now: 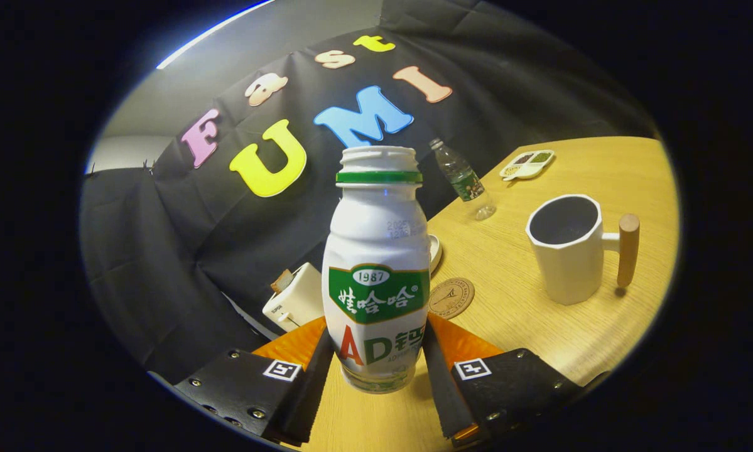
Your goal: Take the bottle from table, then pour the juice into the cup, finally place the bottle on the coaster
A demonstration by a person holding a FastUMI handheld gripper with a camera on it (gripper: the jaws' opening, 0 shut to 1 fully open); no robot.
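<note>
"Bottle first: where is it?"

"Standing upright between the two fingers of the gripper, cap off, its base at or just above the table; I cannot tell whether it is lifted yet. Both fingers lie flat against its lower sides, so the grip looks closed on the bottle."

"And the step in hand?"

"I judge it the carry to the cup, which stands well apart, beyond the fingers and off to one side, mouth open, wooden handle pointing away from the bottle. Keep the bottle upright while travelling, since the neck is open. Bring the mouth over the cup's rim before tipping, then tilt slowly."

"The coaster?"

"Just beyond the bottle, between it and the cup. Pass clear of it now; it is for later."
</note>
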